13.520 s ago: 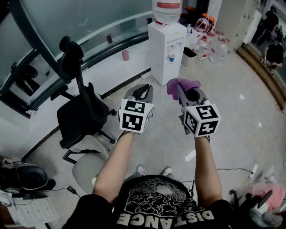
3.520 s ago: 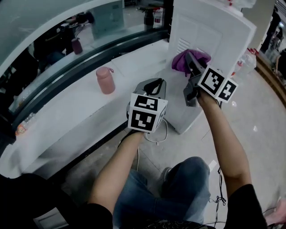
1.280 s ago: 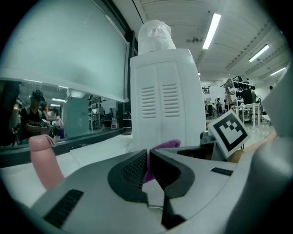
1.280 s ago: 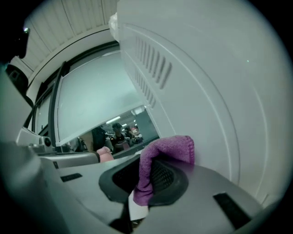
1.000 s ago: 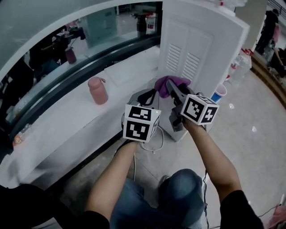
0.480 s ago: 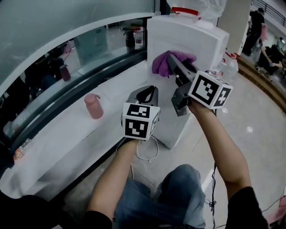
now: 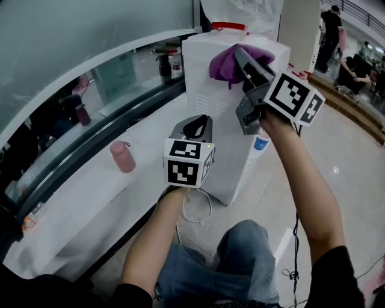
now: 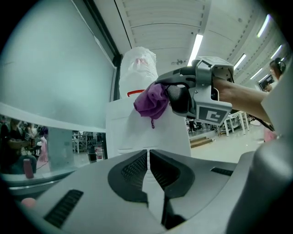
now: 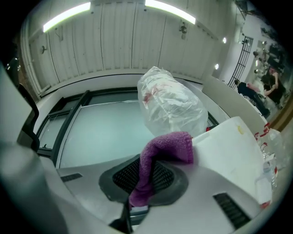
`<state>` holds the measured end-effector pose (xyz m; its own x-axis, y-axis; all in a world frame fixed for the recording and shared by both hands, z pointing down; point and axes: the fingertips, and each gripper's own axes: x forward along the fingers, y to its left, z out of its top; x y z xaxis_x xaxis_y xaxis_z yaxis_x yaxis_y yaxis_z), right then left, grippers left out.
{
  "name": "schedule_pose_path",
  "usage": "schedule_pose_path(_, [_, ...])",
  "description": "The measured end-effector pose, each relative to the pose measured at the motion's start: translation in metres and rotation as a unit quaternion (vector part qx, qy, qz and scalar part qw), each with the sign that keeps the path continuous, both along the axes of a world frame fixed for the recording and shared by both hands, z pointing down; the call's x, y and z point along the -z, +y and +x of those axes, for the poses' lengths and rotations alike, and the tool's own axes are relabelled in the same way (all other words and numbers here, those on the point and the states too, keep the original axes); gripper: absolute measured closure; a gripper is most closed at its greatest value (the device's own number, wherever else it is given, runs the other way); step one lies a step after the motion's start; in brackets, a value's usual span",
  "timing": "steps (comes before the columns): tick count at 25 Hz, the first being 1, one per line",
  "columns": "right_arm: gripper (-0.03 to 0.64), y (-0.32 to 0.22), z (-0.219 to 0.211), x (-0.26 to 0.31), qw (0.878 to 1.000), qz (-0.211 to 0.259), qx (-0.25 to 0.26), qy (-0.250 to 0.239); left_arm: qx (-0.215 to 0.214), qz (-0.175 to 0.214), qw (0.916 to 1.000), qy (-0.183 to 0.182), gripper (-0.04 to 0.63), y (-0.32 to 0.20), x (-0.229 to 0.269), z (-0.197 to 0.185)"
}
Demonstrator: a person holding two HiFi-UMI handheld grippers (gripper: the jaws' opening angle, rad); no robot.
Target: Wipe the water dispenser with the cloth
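Right gripper (image 7: 239,59): is holding the purple cloth (image 7: 227,61) up high, against the top edge of the white water dispenser (image 7: 207,102).
Left gripper (image 7: 195,125): is hovering lower down, in front of the dispenser's side, holding nothing.
Big bottle (image 7: 240,12): is sitting on top of the dispenser, wrapped in a clear bag.
Pink bottle (image 7: 122,156): is standing on the white ledge (image 7: 78,198), left of the dispenser.
Blue cup (image 7: 260,144): is peeking out beside the dispenser, under the right arm.
White cord (image 7: 195,207): is looping near the dispenser's foot.
Arms: 2 bare arms are reaching forward.

Pink bottle (image 7: 122,157) upright on white ledge (image 7: 78,204); cable (image 7: 194,212) below.
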<state>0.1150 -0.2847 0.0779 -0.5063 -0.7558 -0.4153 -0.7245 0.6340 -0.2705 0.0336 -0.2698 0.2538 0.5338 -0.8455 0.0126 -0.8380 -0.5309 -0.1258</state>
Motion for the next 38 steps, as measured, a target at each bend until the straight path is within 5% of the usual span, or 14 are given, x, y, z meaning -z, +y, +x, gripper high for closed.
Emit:
schedule_pose_path(14, [0.571, -0.004, 0.002, -0.040, 0.999, -0.034, -0.002, 0.005, -0.003, -0.008, 1.0000, 0.000, 0.557, 0.007, -0.008, 0.000])
schedule_pose_path(38, [0.571, -0.006, 0.001, -0.219, 0.989, -0.146, -0.003, 0.027, -0.006, -0.078, 0.9970, 0.000, 0.557, 0.016, -0.103, 0.002])
